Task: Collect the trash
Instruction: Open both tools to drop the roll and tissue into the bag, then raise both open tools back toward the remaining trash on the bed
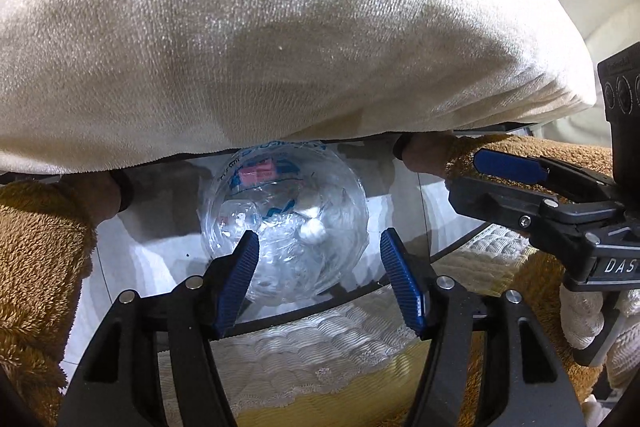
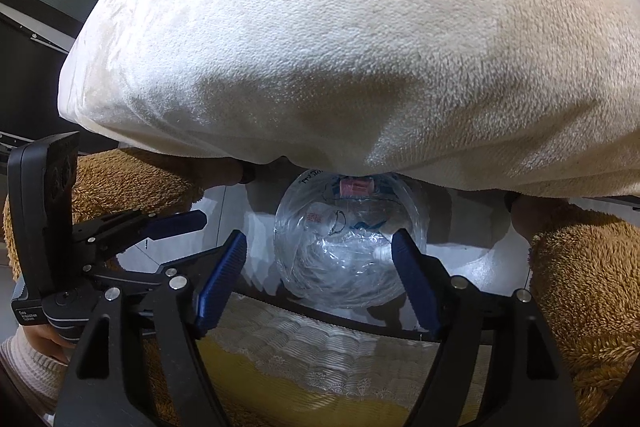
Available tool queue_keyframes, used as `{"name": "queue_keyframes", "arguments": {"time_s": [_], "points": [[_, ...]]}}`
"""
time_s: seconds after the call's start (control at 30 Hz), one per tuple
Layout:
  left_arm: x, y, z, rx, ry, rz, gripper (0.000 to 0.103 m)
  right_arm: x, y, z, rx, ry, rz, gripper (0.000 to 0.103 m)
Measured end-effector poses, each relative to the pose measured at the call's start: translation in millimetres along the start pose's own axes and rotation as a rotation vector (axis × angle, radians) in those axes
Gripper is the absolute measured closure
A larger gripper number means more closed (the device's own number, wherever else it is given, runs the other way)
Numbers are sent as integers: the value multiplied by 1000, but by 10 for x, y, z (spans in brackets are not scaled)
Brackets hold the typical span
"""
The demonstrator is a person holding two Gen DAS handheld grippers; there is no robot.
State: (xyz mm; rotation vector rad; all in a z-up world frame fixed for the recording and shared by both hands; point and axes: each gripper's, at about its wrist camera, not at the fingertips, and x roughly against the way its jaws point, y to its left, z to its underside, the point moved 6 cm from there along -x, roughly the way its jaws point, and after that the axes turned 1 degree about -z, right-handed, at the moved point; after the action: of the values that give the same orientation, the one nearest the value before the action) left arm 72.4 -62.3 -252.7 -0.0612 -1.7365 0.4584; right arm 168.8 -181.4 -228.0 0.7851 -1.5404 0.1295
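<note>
A clear plastic bag [image 1: 284,223] of crumpled trash, with blue print and a pink label, lies on a white floor below a cream cushion [image 1: 280,27]. It also shows in the right wrist view [image 2: 348,247]. My left gripper [image 1: 320,283] is open, its blue pads on either side of the bag's near end, apart from it. My right gripper [image 2: 320,283] is open too, its right pad close to the bag. The right gripper shows in the left wrist view [image 1: 520,187], and the left gripper in the right wrist view [image 2: 152,231].
The cream cushion [image 2: 360,47] fills the upper half of both views. Brown plush fabric [image 1: 40,247] lies at both sides. A white lace cloth over yellow fabric [image 1: 328,355] lies under the grippers. A dark window area [image 2: 32,7] is at far left.
</note>
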Motion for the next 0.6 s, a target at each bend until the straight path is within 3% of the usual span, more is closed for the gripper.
{"name": "queue_keyframes", "arguments": {"time_s": [0.33, 0.5, 0.6], "points": [[214, -30, -71, -14, -83, 61, 41, 240, 48, 26, 27, -88, -50, 29], [469, -26, -124, -26, -180, 111, 41, 517, 78, 14, 48, -188, -102, 29], [646, -42, -174, -59, -259, 102, 41, 685, 90, -33, 69, -265, -120, 29]]}}
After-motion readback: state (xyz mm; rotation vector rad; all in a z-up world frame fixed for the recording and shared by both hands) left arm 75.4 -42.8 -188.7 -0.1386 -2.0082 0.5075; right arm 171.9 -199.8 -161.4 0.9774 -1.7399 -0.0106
